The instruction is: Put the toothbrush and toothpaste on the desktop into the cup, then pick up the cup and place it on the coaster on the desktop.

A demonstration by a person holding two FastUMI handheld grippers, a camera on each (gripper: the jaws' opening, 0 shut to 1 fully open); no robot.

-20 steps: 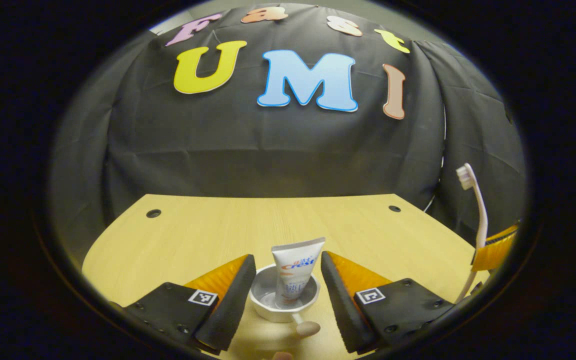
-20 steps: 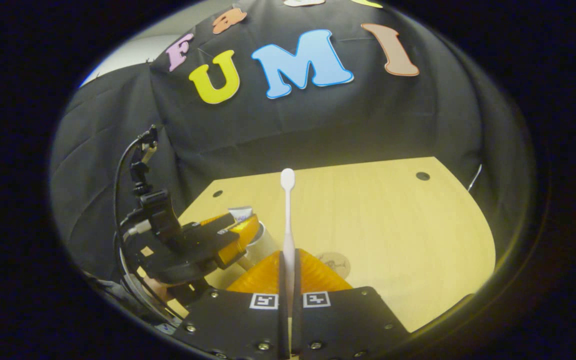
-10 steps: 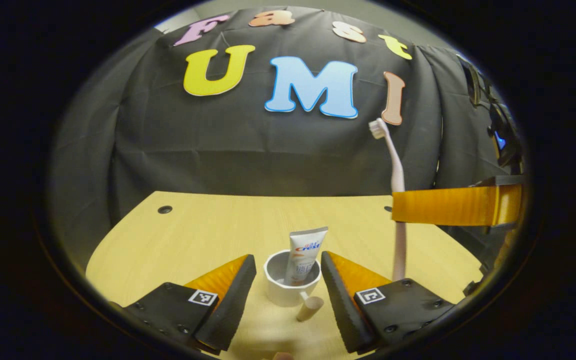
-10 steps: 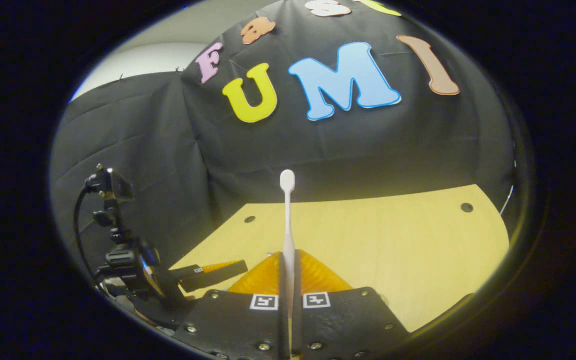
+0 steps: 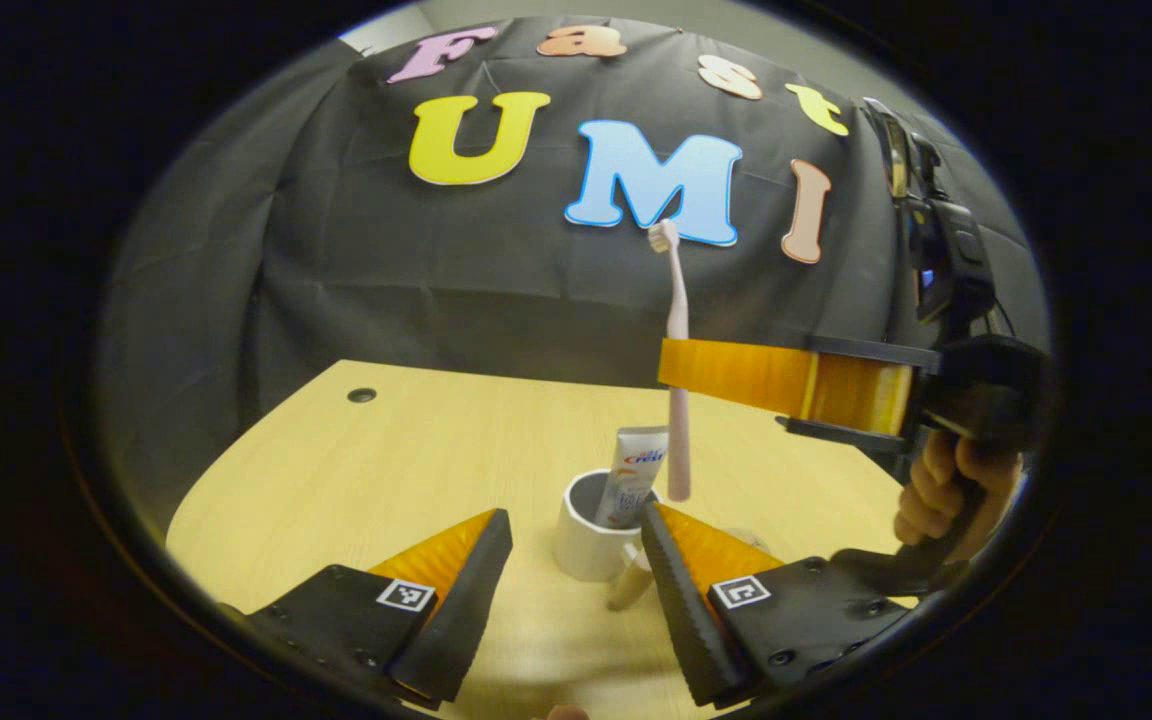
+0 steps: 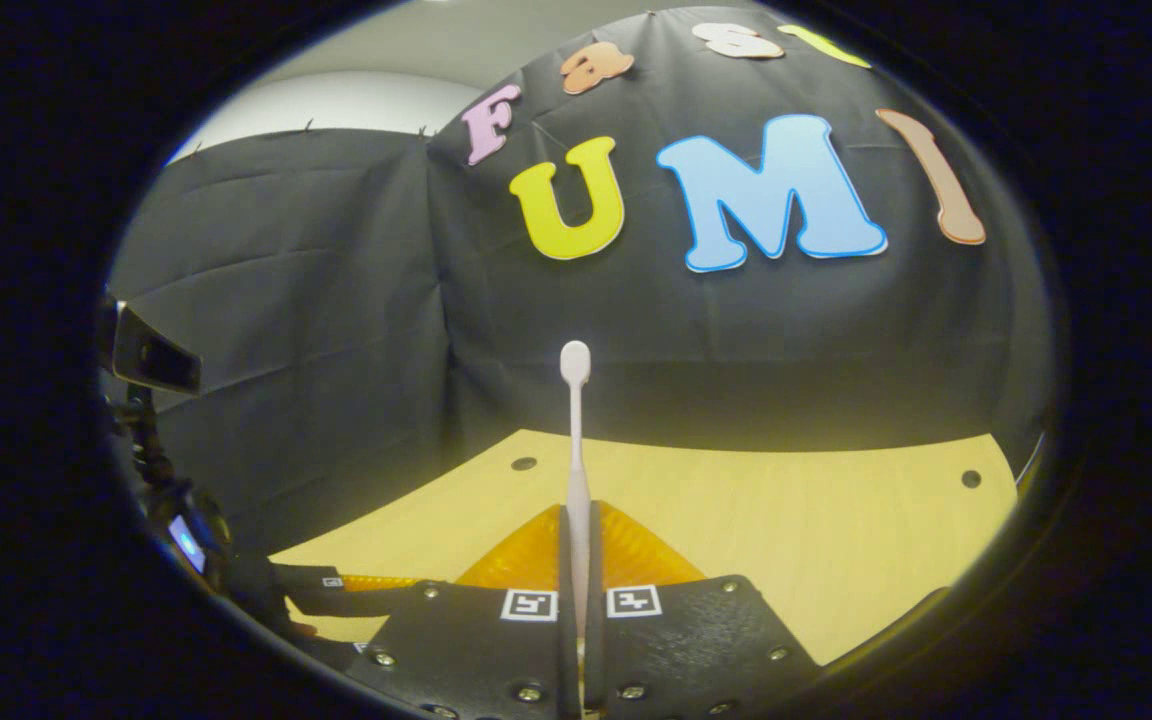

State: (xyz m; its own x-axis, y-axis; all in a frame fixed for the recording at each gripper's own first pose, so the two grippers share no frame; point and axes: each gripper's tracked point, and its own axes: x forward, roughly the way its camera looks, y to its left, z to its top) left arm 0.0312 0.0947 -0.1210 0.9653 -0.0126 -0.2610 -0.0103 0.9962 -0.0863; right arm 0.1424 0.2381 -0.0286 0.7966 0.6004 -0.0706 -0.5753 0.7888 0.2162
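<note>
Left gripper [image 5: 576,560]: jaws wide apart, gripping nothing, flanking cup [image 5: 591,525] on desk [image 5: 416,470]. Toothpaste [image 5: 633,475] standing in cup. Right gripper [image 6: 576,560]: jaws pinched tight on toothbrush [image 6: 576,450], held upright, bristles up, lower tip just above cup's right rim.
</note>
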